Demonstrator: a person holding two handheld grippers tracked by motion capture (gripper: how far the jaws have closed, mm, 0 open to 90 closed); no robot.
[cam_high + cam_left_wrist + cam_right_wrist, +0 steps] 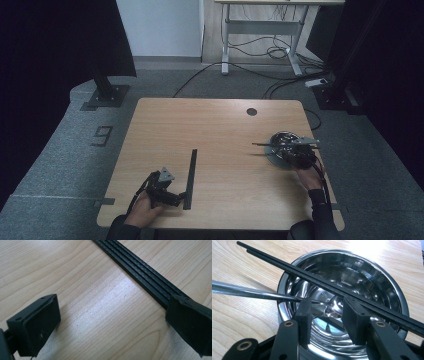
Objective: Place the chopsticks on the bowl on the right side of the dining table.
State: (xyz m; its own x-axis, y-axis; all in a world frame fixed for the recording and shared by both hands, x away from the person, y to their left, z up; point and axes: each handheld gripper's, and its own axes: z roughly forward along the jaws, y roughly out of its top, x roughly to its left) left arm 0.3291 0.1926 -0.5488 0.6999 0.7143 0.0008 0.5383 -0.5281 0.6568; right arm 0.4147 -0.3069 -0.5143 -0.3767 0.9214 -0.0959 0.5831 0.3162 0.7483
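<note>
Wood covers the top of the table (220, 130), and two grippers are held over it.

The left gripper (167, 192) is held low near the front edge of the table, on the left side. Its jaws are spread wide apart in the left gripper view, and nothing is gripped between them. Bare wood is seen in the gap. A long black ruler (190, 178) is laid flat on the table just beside this gripper. In the left gripper view the ruler (140, 272) runs from the top down to the right-hand jaw, and its near end is hidden behind that jaw. Whether the jaw is touching the ruler cannot be told.

The right gripper (299, 155) is held over a shiny metal bowl (280, 147) on the right side of the table. In the right gripper view its jaws are parted a little, with a gap left between them. Nothing is squeezed between the jaws, and the inside of the bowl (362, 272) is seen through the gap.

A pair of black chopsticks (317, 281) is laid across the rim of the bowl. A thin shiny metal handle (249, 291) is stuck out of the bowl to the left, and its inner end is hidden behind a jaw. What kind of tool it belongs to cannot be told.
</note>
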